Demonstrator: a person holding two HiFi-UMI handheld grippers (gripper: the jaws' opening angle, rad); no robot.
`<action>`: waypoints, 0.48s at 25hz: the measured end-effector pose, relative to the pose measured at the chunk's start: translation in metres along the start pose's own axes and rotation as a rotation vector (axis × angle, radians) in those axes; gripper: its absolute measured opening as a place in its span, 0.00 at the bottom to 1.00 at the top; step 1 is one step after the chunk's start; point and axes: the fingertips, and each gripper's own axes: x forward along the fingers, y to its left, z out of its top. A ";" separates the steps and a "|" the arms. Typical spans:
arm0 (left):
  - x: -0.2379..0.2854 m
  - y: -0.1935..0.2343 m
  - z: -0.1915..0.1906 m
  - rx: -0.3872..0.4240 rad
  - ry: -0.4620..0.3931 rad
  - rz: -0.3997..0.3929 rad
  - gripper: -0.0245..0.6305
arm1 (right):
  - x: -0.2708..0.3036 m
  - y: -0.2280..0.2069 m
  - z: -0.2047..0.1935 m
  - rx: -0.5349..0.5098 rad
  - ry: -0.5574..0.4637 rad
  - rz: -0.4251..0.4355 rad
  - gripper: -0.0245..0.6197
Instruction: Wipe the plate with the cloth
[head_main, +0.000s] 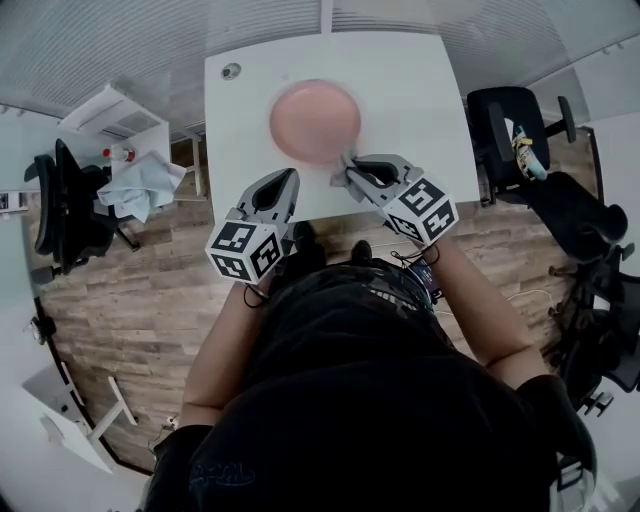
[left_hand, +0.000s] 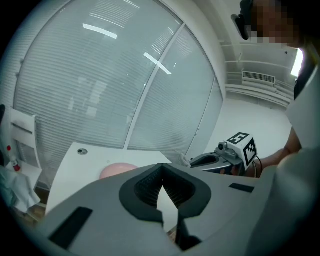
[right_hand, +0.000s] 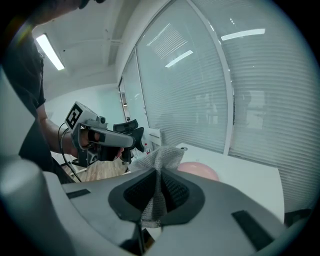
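A round pink plate (head_main: 314, 122) lies on the white table (head_main: 420, 90), out ahead of both grippers. My right gripper (head_main: 349, 171) is shut on a grey mesh cloth (right_hand: 161, 159), which sticks up in a bunch from between the jaws and hovers at the plate's near right rim. My left gripper (head_main: 287, 182) hangs over the table's near edge, below and left of the plate, its jaws shut with nothing between them. In the left gripper view the plate (left_hand: 117, 171) peeks over the jaws and the right gripper (left_hand: 197, 161) is to the right. The right gripper view shows the plate (right_hand: 199, 170) just beyond the cloth.
A small round grommet (head_main: 231, 71) sits in the table's far left corner. A white shelf unit (head_main: 112, 120) with a light blue rag (head_main: 140, 185) stands left of the table. Black chairs (head_main: 510, 120) stand at the right and far left. Glass walls with blinds lie behind.
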 end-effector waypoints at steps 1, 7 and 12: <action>0.003 -0.010 -0.004 -0.003 0.000 0.002 0.06 | -0.008 0.000 -0.005 0.004 -0.004 0.002 0.11; 0.003 -0.066 -0.026 0.012 0.007 0.016 0.06 | -0.052 0.007 -0.029 0.006 -0.032 0.027 0.11; -0.010 -0.096 -0.041 0.019 0.007 0.032 0.06 | -0.077 0.020 -0.052 0.021 -0.043 0.045 0.11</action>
